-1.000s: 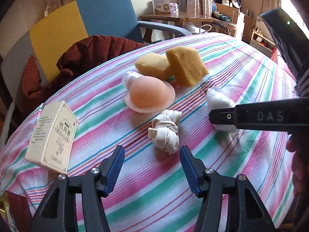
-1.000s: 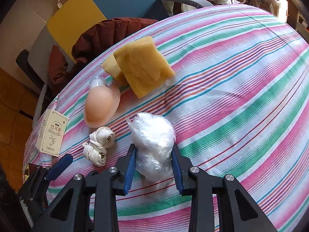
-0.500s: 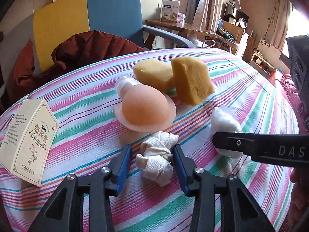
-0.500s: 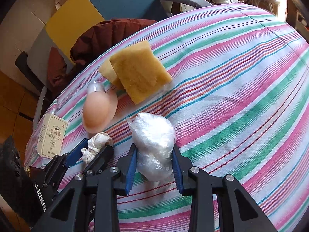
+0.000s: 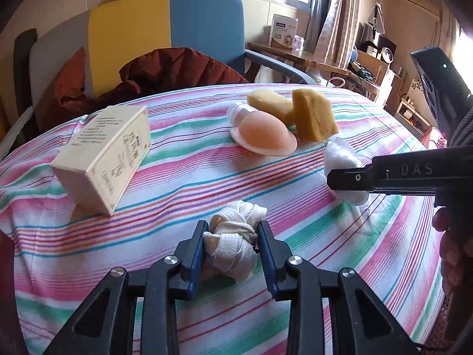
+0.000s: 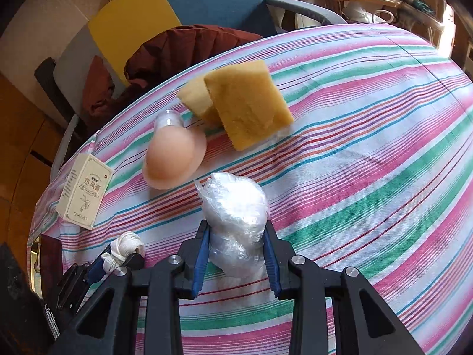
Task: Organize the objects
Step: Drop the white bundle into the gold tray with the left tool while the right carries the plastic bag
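My left gripper point(image 5: 232, 233) is shut on a knotted bundle of white cotton rope point(image 5: 235, 241), its blue pads pressing both sides just above the striped tablecloth point(image 5: 183, 177). My right gripper point(image 6: 236, 241) is shut on a crumpled ball of clear plastic wrap point(image 6: 236, 216), which also shows as a white ball point(image 5: 344, 162) in the left wrist view. The rope bundle point(image 6: 124, 248) and the left gripper appear at the lower left of the right wrist view. Farther back lie a pink silicone dome point(image 5: 263, 133), two yellow sponges point(image 5: 313, 115) and a cream box point(image 5: 106, 153).
A chair point(image 5: 165, 29) in yellow and blue, draped with a dark red jacket point(image 5: 165, 71), stands behind the table's far edge. A wooden desk with a box point(image 5: 283, 34) stands beyond at the back right. A person's hand point(image 5: 452, 248) holds the right gripper's handle.
My left gripper moved forward around the rope bundle and closed on it, then shifted left toward the cream box. My right gripper kept its grip on the plastic ball and barely moved.
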A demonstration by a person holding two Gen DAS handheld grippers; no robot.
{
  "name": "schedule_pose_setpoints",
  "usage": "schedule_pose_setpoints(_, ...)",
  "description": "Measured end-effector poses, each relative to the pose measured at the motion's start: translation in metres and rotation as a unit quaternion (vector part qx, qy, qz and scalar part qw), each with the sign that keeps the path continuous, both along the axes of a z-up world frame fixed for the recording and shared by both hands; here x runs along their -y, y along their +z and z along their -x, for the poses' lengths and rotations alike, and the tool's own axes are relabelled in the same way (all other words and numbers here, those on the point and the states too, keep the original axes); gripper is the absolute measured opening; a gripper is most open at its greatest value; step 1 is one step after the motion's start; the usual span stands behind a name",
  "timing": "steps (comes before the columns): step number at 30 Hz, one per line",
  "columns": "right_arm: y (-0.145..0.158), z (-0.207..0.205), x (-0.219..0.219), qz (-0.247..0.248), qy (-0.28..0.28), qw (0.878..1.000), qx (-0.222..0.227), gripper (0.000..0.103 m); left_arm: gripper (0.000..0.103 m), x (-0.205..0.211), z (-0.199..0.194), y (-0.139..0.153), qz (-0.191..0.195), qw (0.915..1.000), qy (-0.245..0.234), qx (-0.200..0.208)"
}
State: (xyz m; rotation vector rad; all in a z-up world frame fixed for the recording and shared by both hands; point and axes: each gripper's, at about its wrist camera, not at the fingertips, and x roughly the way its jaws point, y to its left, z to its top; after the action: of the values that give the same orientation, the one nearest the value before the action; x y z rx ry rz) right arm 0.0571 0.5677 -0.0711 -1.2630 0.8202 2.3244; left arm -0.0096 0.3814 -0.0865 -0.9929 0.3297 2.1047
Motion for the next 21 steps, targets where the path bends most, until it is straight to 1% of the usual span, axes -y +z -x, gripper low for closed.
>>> schedule_pose_setpoints(6, 0.003, 0.007, 0.026, -0.011, 0.040, 0.999, -0.013, 0.034, 0.033, 0.032, -0.014, 0.002, -0.011, 0.9998, 0.014, -0.006)
schedule_pose_setpoints(10, 0.009, 0.006, 0.043, -0.021, 0.073, 0.996, -0.034, 0.034, 0.033, 0.051, -0.019, 0.002, -0.016, 0.9995, 0.025, -0.004)
schedule_pose_setpoints(16, 0.008, 0.016, 0.069, -0.015, 0.119, 0.991, -0.054, 0.034, 0.033, 0.076, -0.028, 0.005, -0.018, 0.9991, 0.037, -0.007)
schedule_pose_setpoints(21, 0.006, 0.018, 0.085, -0.007, 0.144, 0.987, -0.064, 0.034, 0.033, 0.100, -0.040, 0.017, -0.033, 0.9985, 0.038, -0.019)
